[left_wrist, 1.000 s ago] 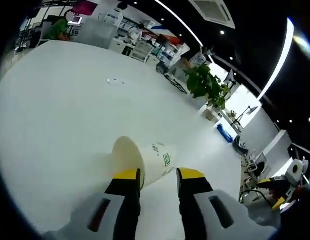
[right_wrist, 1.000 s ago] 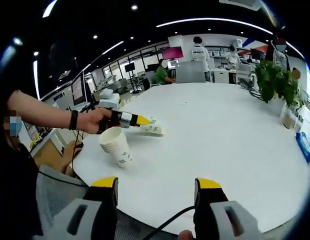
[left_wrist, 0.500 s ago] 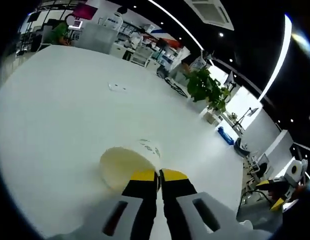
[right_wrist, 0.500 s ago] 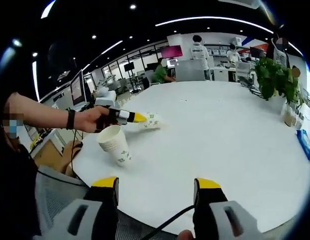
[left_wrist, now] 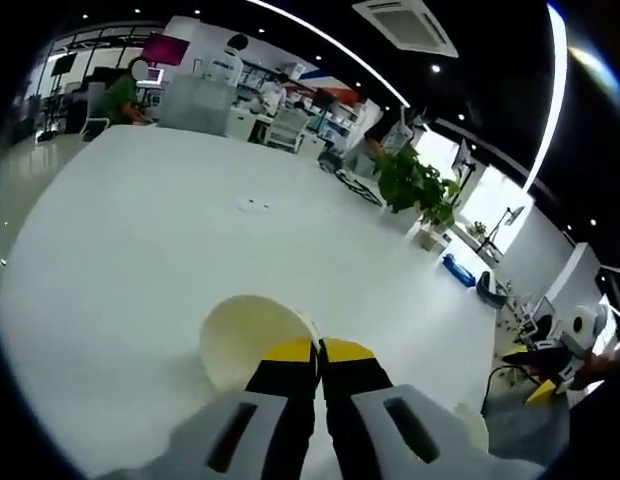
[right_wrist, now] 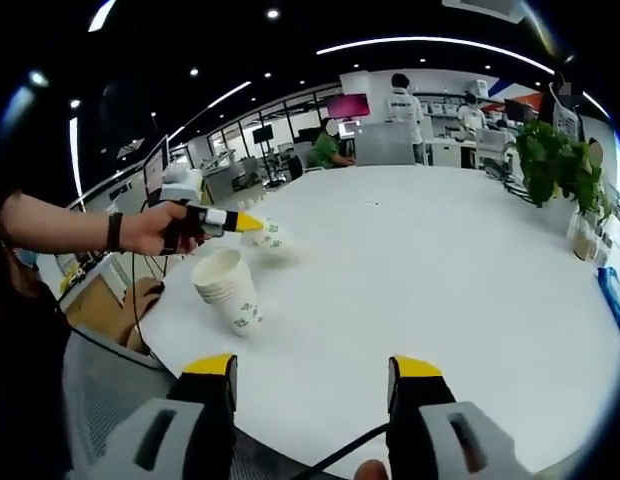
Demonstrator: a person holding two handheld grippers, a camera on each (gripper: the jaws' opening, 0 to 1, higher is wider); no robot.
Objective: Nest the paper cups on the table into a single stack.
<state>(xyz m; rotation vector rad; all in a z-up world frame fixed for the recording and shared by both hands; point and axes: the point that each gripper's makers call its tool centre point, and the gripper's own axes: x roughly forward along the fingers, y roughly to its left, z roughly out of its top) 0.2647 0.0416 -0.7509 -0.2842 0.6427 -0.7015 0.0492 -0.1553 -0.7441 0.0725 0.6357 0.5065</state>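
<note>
The loose paper cup (left_wrist: 252, 336) is in your left claw (left_wrist: 318, 352), pinched by its wall near the rim, with the open mouth turned toward the camera. In the right gripper view the same cup (right_wrist: 267, 236) sits at the tip of that claw (right_wrist: 242, 221), lifted clear of the table (right_wrist: 440, 270) and just above and behind the stack of cups (right_wrist: 230, 290), which stands near the table's near-left edge.

A cup like this will likely feel almost weightless and soft — thin paper that buckles if you squeeze hard. The rolled rim is the stiffest part, so a pinch over the rim with one jaw inside and one outside is probably the safest hold; the jaws look nearly closed together on the wall, so go easy on the pressure. The stack is light too and looks tilted, its mouth facing up and toward the held cup; I'd expect it to slide or tip if you push down hard while nesting.

Your right claw (right_wrist: 312, 370) stands wide apart and empty, low over the near edge of the table, well apart from the stack. It could steady the stack by its lower wall if it starts to shift.

Beyond that, your left hand (right_wrist: 155, 228) shows gripping the handle, and a potted plant (right_wrist: 556, 165) stands at the far right of the table.
</note>
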